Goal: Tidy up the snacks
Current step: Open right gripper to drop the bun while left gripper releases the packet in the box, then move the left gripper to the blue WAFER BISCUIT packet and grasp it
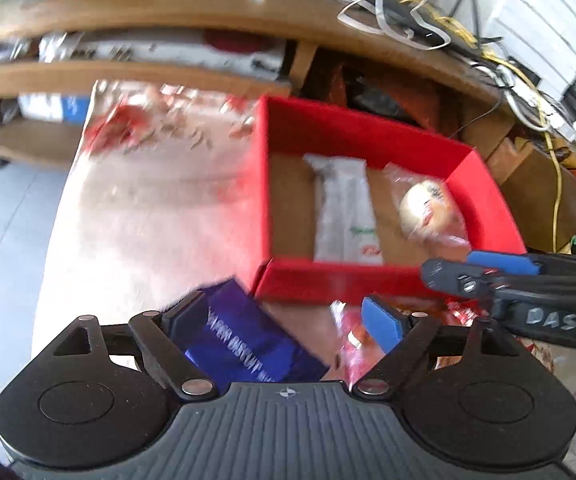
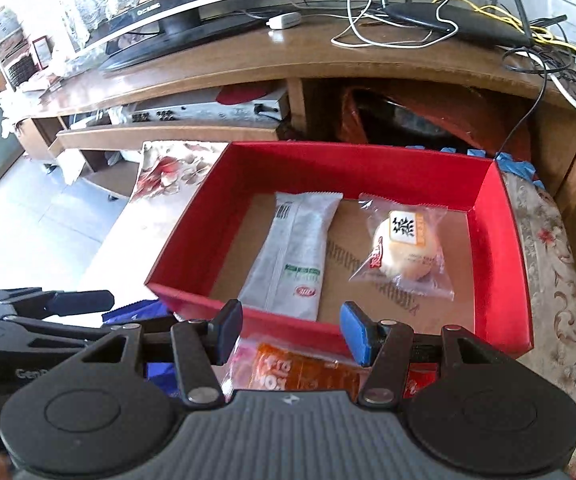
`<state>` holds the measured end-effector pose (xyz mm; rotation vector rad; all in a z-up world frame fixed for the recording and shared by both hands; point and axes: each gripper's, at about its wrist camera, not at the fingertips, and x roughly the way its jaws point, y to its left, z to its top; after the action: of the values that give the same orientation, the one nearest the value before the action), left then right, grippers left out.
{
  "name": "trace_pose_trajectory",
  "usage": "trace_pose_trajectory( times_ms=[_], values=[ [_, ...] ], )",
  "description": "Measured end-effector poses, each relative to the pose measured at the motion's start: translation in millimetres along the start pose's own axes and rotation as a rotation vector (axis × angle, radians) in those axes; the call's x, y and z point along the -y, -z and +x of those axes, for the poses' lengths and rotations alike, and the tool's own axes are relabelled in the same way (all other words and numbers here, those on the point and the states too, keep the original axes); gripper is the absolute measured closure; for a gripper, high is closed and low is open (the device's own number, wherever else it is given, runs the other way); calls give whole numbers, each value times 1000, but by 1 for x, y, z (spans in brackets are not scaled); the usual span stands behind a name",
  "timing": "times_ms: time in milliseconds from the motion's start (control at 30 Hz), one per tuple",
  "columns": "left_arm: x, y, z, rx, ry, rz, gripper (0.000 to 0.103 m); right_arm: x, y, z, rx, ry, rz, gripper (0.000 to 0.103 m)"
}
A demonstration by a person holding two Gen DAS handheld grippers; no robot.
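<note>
- Left wrist view (blurred): the left gripper (image 1: pixel 288 316) has its fingers spread wide, and a blue packet (image 1: pixel 244 344) lies between them, close against the left finger. Whether the pads press on it I cannot tell.
- A red-and-clear wrapper (image 1: pixel 351 340) lies just beside the blue pad of its right finger (image 1: pixel 381 322).
- Ahead stands the red box (image 1: pixel 284 160), open-topped, with a bare cardboard floor.
- Inside it, a long white packet (image 1: pixel 345 208) lies lengthwise toward the left, and a round bun in clear wrap (image 1: pixel 427 210) sits to its right, near the right wall.
- The right gripper (image 1: pixel 483 266) reaches in from the right edge, over the box's near right corner.
- The box rests on a floral tablecloth (image 1: pixel 148 184); a wooden TV stand (image 1: pixel 168 12) runs behind.

- Right wrist view (sharp): the right gripper (image 2: pixel 291 332) is spread wide with nothing between its pads, poised at the near wall of the red box (image 2: pixel 503 240).
- Under it, outside the box, lies an orange snack packet (image 2: pixel 299 372), touching the near wall.
- In the box, the long white packet (image 2: pixel 295 256) and the wrapped bun (image 2: pixel 405 252) lie side by side, apart.
- The left gripper (image 2: pixel 68 304) shows at the left edge, with the blue packet (image 2: pixel 136 314) under it.
- The stand (image 2: pixel 248 64) carries a television (image 2: pixel 192 4), a router (image 2: pixel 455 20) and loose cables.
</note>
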<state>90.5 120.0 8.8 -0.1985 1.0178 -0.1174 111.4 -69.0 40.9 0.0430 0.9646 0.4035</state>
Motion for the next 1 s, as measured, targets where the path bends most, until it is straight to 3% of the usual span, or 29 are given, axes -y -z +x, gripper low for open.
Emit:
trace_pose_trajectory(
  times_ms=[167, 300, 467, 667, 867, 1000],
  values=[
    [-7, 6, 14, -48, -35, -74, 14, 1, 3, -3, -1, -4, -3, 46],
    [-5, 5, 27, -67, -100, -89, 7, 3, 5, -5, -6, -10, -4, 46],
    [1, 4, 34, -77, -155, -74, 5, 8, 7, -6, -13, -17, -10, 46],
    [-5, 7, 30, -72, -161, -106, 5, 9, 8, -7, -19, -29, -14, 46],
    [-4, 17, 23, -70, -174, -79, 17, 5, 9, -10, -16, -40, -32, 46],
    [-6, 29, 15, -71, -165, -65, 17, 2, 12, -12, -19, -49, -49, 46]
  ],
)
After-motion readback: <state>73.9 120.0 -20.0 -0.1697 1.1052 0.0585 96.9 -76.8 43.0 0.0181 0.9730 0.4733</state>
